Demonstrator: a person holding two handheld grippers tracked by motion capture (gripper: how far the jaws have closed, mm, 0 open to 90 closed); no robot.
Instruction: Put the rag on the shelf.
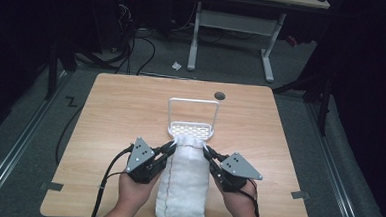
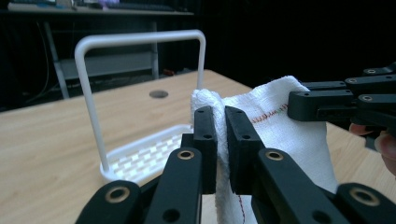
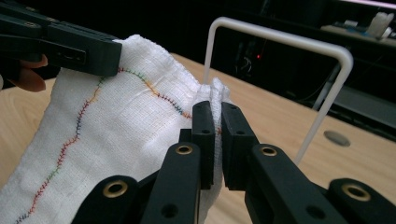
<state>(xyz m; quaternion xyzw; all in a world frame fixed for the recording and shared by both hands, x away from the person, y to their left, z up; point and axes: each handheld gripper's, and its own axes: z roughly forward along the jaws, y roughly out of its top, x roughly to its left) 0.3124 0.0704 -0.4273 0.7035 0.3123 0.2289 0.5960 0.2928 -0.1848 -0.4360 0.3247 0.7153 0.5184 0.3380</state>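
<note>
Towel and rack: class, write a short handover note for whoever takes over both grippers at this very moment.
Left gripper: shut on the white towel at its far left corner.
Right gripper: shut on the far right corner.
The towel is lifted at its far edge, just short of the white rack; its near end trails off the table edge.
Done: both corners gripped.
Left, probably: carry the towel over the rack's bar and drape it.
</note>
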